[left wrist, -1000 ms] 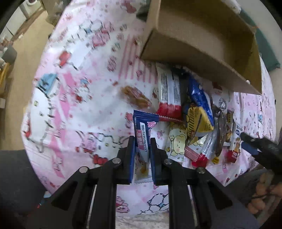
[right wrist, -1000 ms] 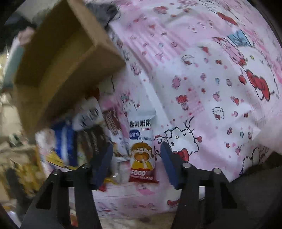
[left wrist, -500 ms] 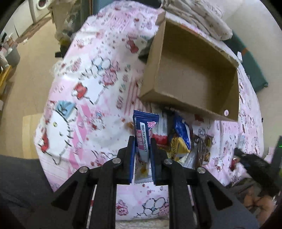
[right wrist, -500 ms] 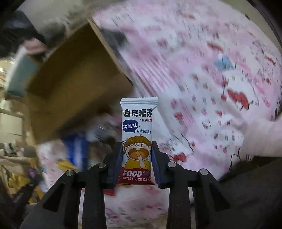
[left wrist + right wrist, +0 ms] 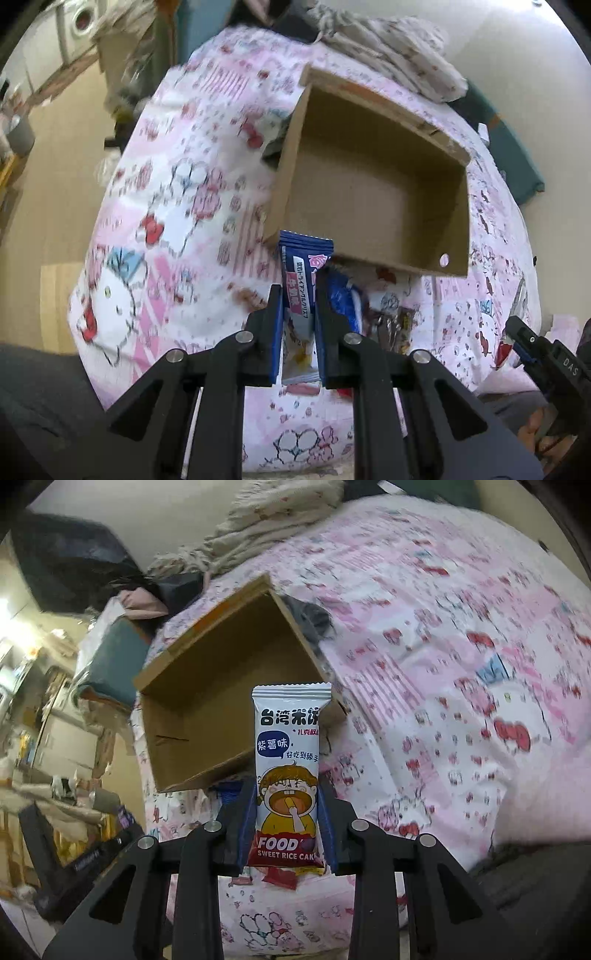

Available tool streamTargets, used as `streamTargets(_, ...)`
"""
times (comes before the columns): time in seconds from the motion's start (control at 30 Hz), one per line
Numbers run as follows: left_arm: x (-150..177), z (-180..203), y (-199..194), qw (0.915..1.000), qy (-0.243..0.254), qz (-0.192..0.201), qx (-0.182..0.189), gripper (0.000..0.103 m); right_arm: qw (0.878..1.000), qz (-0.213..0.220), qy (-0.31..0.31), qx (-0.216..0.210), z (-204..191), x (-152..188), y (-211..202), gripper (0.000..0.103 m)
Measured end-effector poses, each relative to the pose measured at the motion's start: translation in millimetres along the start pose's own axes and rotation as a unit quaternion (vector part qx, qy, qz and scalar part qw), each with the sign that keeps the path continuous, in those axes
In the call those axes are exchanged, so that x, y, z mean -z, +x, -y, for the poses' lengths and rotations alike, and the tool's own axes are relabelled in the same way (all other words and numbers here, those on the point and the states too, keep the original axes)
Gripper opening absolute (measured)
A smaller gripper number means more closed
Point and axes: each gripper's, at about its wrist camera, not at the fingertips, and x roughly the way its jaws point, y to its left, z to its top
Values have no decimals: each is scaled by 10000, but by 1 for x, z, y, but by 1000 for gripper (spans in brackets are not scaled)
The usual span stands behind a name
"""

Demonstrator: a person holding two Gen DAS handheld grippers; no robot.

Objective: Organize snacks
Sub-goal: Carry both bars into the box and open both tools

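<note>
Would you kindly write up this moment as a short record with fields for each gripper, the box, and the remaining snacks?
left gripper: shut on blue packet
right gripper: shut on rice cake packet
box: open cardboard, looks empty, on pink bedspread
loose snacks: piled in front of the box

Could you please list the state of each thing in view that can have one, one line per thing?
Cardboard box: open, empty inside.
Blue snack packet: sealed, clamped in the left gripper.
Rice cake packet: sealed, upright, clamped in the right gripper.
Remaining snacks: loose on the bedsheet beside the box.
</note>
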Motion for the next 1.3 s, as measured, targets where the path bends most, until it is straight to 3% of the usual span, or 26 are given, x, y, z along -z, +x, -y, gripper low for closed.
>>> streamTargets(0.27,-41,46,-7,9955,812,443,202,13,9892,569,-1227,-562,-20,-33,8,32)
streamTargets(0.43,-68,67,11,9913,1151,641,-71,13,9885,571,-1209,-707,-23,-58,32,32)
streamTargets(0.77,-93,86,61,9853,1482,774,-352,13,9892,256,-1329,-568,-30,-95,91,32)
streamTargets(0.87,-92,84,70,9804,1595,1051,-484,13,9891,111,-1396,-445,-29,-96,111,33)
streamTargets(1.0,-93,82,86,9832,1527,905,-433,13,9838,223,-1776,-72,-36,-90,126,33)
streamTargets(1.1,-90,84,89,9804,1597,1030,-514,13,9852,42,-1711,-115,-35,-86,138,33)
streamTargets(1.3,-88,83,100,9820,1626,827,-498,13,9831,-181,-1822,20,-39,-80,151,33)
